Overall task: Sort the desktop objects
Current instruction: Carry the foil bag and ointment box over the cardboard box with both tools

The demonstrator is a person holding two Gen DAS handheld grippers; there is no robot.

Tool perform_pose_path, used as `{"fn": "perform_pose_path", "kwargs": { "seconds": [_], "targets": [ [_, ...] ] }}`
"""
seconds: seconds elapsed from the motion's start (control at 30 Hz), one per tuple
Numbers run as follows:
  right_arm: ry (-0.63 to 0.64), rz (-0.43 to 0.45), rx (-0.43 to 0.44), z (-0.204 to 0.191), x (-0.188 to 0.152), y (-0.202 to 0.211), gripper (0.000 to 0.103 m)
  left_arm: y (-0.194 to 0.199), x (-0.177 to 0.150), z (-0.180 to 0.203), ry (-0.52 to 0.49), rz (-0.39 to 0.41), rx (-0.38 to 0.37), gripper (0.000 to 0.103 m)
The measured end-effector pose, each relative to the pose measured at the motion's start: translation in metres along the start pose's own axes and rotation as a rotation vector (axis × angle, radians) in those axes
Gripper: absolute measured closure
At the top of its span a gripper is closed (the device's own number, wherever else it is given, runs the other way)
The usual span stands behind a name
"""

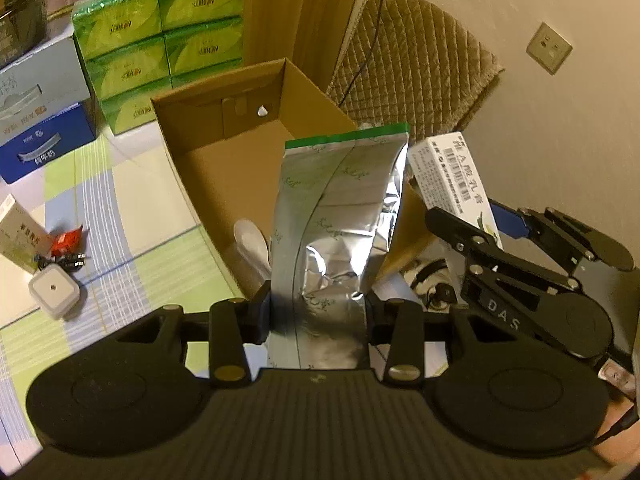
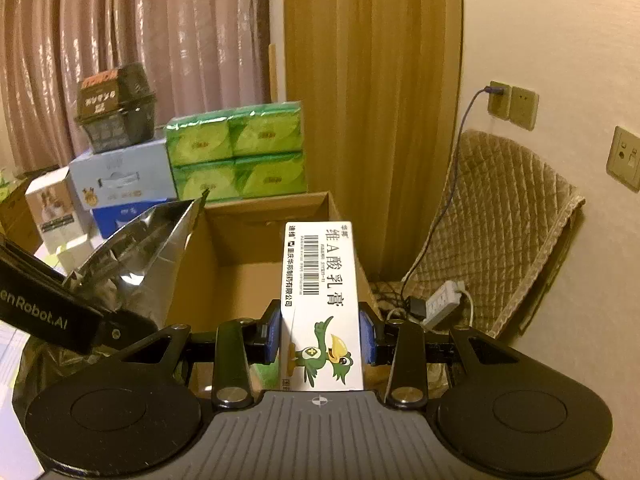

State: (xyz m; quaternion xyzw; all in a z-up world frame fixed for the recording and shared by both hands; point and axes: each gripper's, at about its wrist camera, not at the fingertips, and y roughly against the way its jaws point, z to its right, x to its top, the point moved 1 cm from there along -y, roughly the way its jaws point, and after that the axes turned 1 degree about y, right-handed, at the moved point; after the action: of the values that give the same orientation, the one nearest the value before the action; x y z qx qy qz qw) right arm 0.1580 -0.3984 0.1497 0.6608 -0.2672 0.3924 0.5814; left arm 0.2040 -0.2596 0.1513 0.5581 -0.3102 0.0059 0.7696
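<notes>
Now my left gripper point(image 1: 318, 312) clamps a silver foil pouch point(image 1: 340, 216) between its 2 fingers. My right gripper point(image 2: 322, 332) pinches a white medicine carton point(image 2: 322, 296); beyond both sets of fingertips sits an open cardboard box point(image 1: 224, 128).

I'm in a home room: curtains point(image 2: 132, 40), checked tablecloth point(image 1: 132, 216), quilted chair point(image 2: 500, 216), wall sockets point(image 2: 512, 106), stacked tissue packs point(image 1: 160, 40), power strip point(image 2: 444, 300) on the floor.
</notes>
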Motion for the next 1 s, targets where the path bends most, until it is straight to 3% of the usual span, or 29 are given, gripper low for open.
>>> {"fn": "perform_pose_path", "kwargs": {
  "seconds": [0.27,0.6,1.0],
  "targets": [
    [-0.007,-0.013,0.009,0.01,0.015,-0.026,0.067,-0.011,0.033,-0.003,0.05,0.028,-0.009,0.066],
    [-0.016,-0.039,0.028,0.015,0.03,-0.077,0.067,-0.055,0.062,-0.025,0.166,0.028,-0.032,0.066],
    [-0.024,-0.09,0.039,0.017,0.025,-0.127,0.067,-0.111,0.068,-0.061,0.275,-0.01,-0.051,0.066]
  ]
}}
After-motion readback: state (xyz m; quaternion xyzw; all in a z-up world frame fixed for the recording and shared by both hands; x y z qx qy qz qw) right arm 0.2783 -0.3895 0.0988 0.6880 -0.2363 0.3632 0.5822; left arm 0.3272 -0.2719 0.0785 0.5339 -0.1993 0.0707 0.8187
